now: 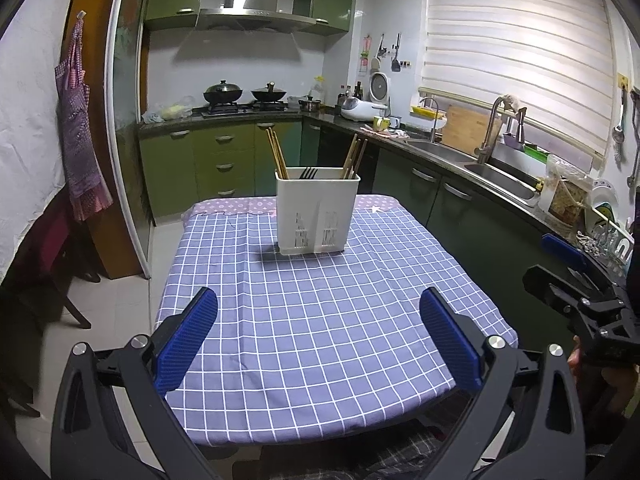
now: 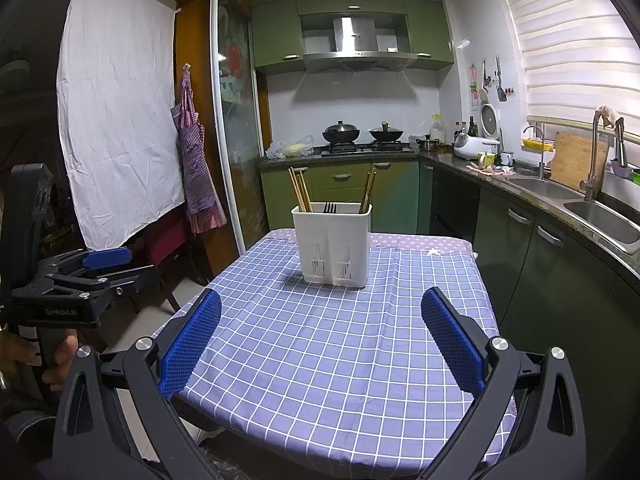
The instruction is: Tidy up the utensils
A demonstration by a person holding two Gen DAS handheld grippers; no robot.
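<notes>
A white plastic utensil holder (image 1: 317, 216) stands on the far half of a table covered with a blue checked cloth (image 1: 312, 320); it also shows in the right wrist view (image 2: 333, 244). Wooden chopsticks (image 1: 277, 156) lean in its left compartment, more chopsticks (image 1: 354, 158) in its right one, and dark fork tines (image 1: 309, 173) show in the middle. My left gripper (image 1: 318, 332) is open and empty over the near table edge. My right gripper (image 2: 320, 336) is open and empty too, held over the near edge; it also shows in the left wrist view (image 1: 560, 264).
Green kitchen cabinets and a counter with a sink (image 1: 496, 176) run along the right. A stove with two woks (image 1: 244, 94) is at the back. A chair (image 1: 48, 264) and a hanging apron (image 1: 78, 132) are at the left.
</notes>
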